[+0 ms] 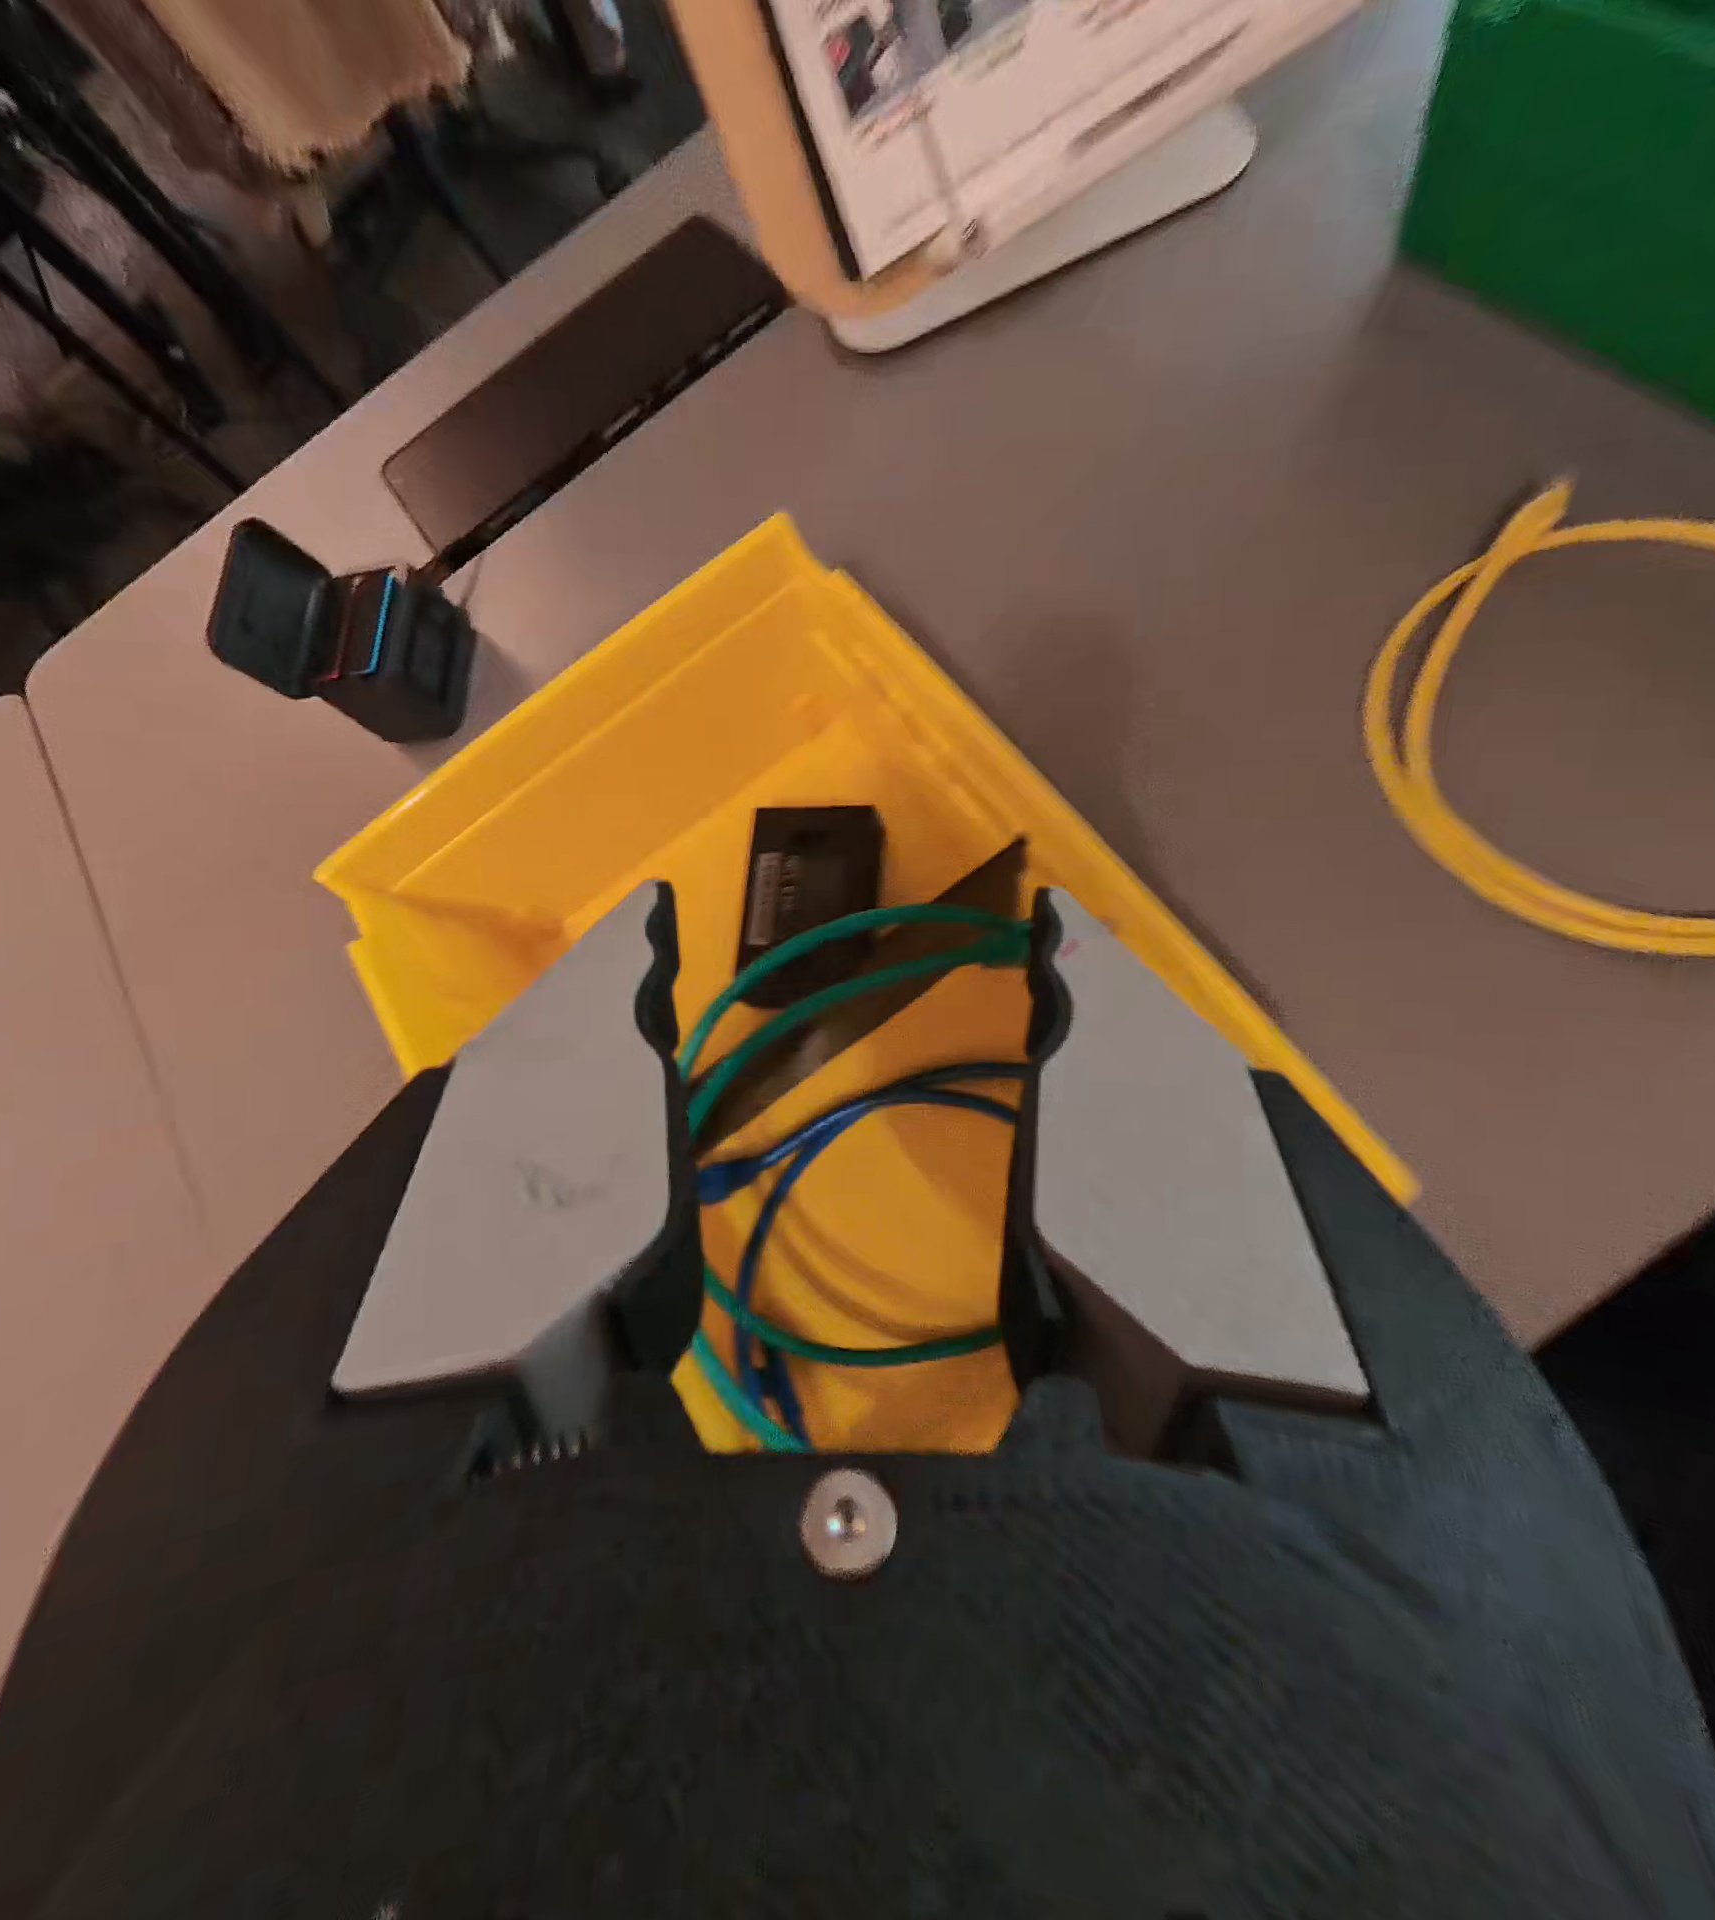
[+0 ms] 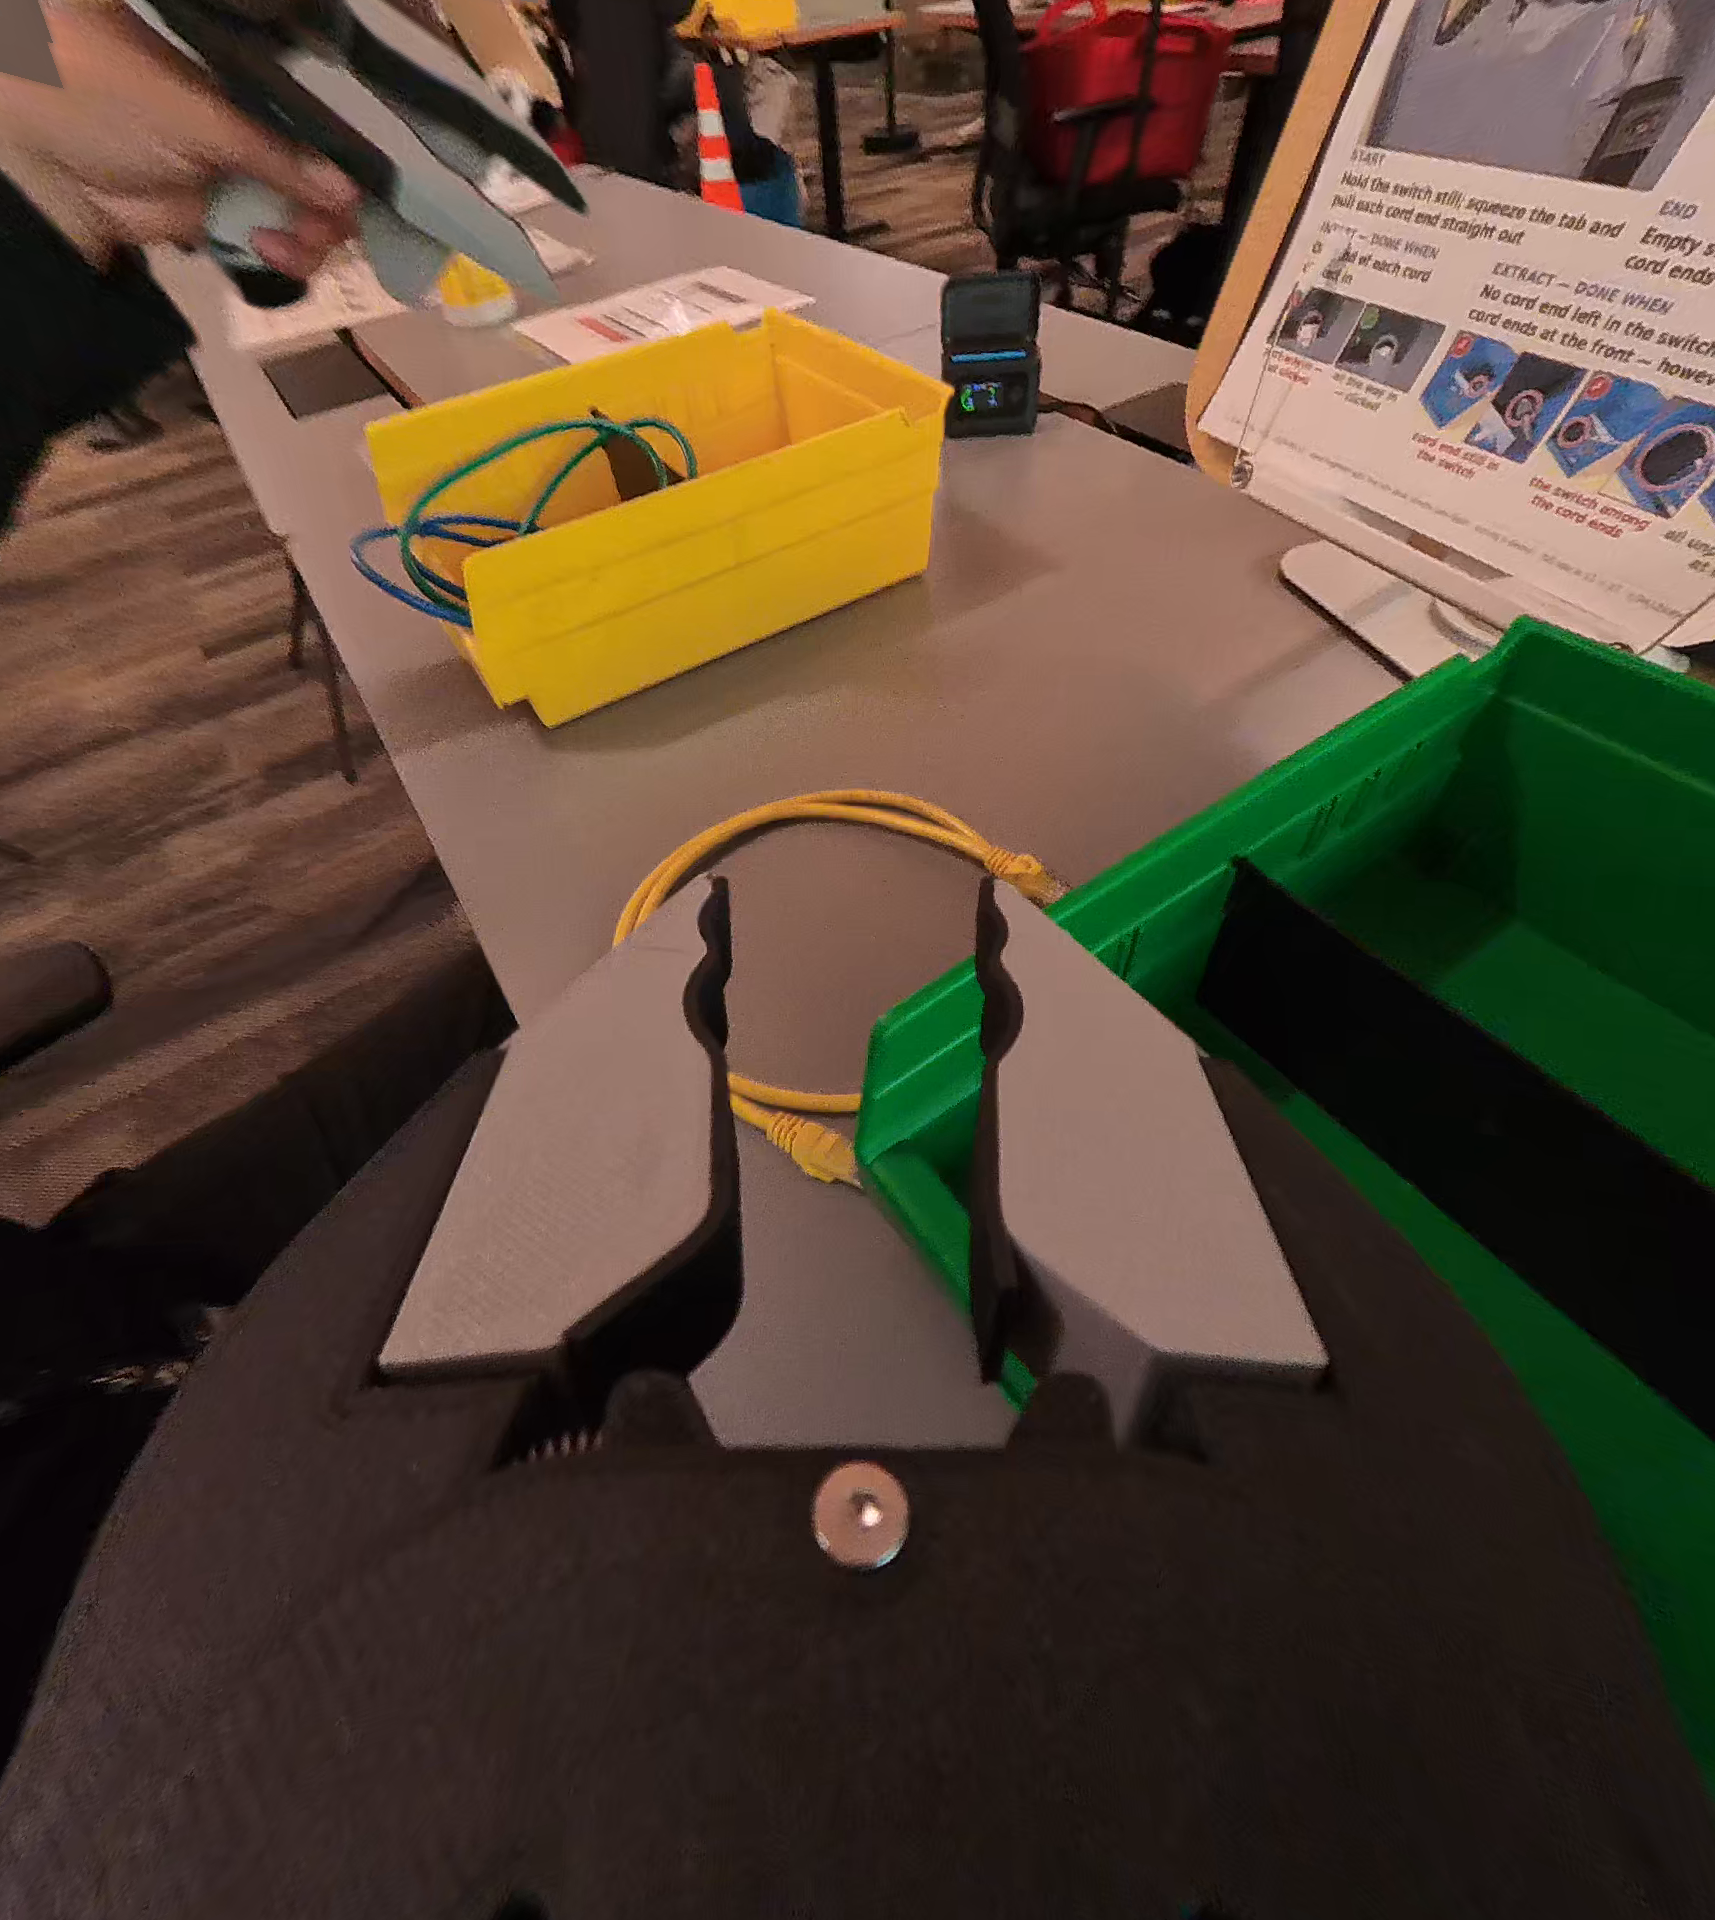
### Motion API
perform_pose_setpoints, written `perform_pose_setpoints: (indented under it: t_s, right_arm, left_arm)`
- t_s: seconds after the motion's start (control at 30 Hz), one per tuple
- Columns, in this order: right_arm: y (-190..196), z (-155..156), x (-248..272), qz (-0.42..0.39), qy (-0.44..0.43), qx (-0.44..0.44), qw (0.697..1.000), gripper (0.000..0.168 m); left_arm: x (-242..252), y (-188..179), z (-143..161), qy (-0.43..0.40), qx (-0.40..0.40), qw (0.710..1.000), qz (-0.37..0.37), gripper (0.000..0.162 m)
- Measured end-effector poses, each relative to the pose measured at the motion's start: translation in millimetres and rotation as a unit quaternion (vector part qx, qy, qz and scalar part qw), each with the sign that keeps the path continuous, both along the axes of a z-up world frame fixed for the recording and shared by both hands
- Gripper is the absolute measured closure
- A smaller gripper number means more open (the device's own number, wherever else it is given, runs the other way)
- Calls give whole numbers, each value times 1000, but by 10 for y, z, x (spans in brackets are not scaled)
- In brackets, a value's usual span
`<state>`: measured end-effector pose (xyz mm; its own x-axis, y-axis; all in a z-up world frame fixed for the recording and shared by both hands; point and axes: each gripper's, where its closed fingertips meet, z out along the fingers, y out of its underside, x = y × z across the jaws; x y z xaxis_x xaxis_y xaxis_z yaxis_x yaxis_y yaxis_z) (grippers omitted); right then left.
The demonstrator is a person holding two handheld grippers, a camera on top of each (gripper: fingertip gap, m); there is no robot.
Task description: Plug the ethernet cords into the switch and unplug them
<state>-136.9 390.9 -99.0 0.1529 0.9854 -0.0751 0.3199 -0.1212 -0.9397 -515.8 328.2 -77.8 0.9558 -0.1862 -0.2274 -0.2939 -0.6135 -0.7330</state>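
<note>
Two hand-held grippers, both released: left hand-held gripper [image 1: 848, 961] over yellow plastic bin [image 1: 562, 748] holding black switch [image 1: 811, 883]; right hand-held gripper [image 2: 848, 961] above coiled yellow ethernet cord [image 2: 811, 805].

The left claw [image 1: 848, 914] hangs over a bin [image 1: 562, 790] on the table [image 1: 1092, 540], fingers apart above two looped cords [image 1: 832, 1039] and the switch [image 1: 811, 883] inside. Off to its right, a coiled cord [image 1: 1435, 790] lies on the table. The right claw [image 2: 848, 914] sits over that coil, a second bin [image 2: 1611, 935] just to its right.
</note>
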Motion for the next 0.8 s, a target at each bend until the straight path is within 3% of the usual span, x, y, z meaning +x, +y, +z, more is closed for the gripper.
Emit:
perform_pose_setpoints:
  t_s: [0.2, 0.4, 0.53, 0.67, 0.7, 0.73, 0.8]
  right_arm:
    - [407, -20, 70, 12, 42, -53, 998, 123]
    - [741, -163, 128, -14, 37, -88, 995, 119]
    - [725, -146, 124, -7, 40, -82, 996, 118]
    - [647, -189, 143, -3, 26, -69, 997, 119]
    - [629, -186, 145, -2, 26, -68, 997, 119]
    - [606, -177, 146, 0, 28, -67, 997, 119]
    - [545, -144, 143, 8, 35, -72, 997, 119]
  left_arm:
    - [-383, 519, -629, 15, -117, 992, -42, 112]
    - [-373, 860, -1235, -55, -274, 957, -72, 100]
    - [-442, 875, -1518, -2, -341, 937, -73, 97]
    - [-570, 724, -1794, 63, -406, 911, -43, 79]
    - [-516, 718, -1815, 47, -412, 909, -47, 97]
    - [-501, 767, -1809, 40, -400, 915, -41, 103]
    - [-499, 766, -1807, 45, -403, 913, -49, 103]
